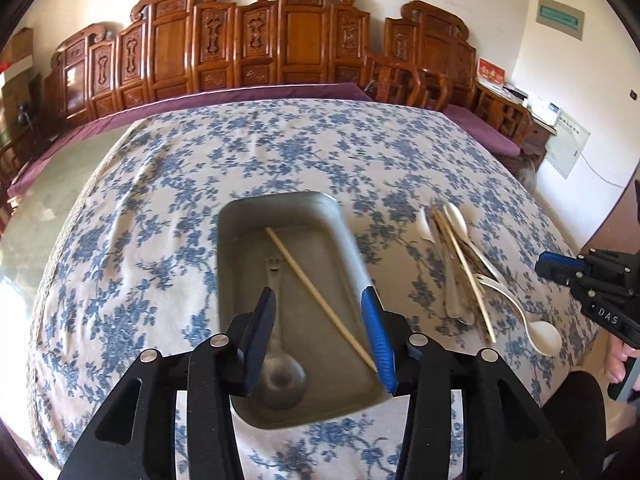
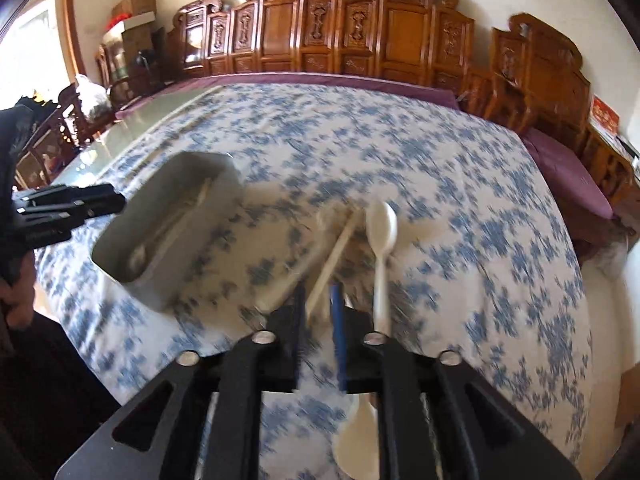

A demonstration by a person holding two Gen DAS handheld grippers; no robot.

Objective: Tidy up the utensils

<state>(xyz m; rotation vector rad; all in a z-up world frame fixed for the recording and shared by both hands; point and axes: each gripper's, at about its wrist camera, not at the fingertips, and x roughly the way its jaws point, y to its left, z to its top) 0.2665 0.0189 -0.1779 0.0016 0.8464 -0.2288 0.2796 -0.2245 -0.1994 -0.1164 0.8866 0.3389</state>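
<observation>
The left claw (image 1: 320, 334) hangs half open and empty over the metal tray (image 1: 240, 224), which holds a chopstick (image 1: 320, 300) and spoon (image 1: 280, 372). The right claw (image 2: 318, 320), narrowly parted and empty, hovers over the loose utensil pile (image 2: 352, 240) on the tabletop (image 2: 480, 200); picking one is probably next.

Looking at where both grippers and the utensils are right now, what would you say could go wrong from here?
1. The tangled pile of white plastic spoons, wooden chopsticks and metal cutlery overlaps, so the narrowly open right gripper above it may pinch two pieces or scatter them.
2. The wooden chopstick lies diagonally over the metal spoon in the grey rectangular metal tray, nearly touching the open left gripper; it could get knocked.
</observation>
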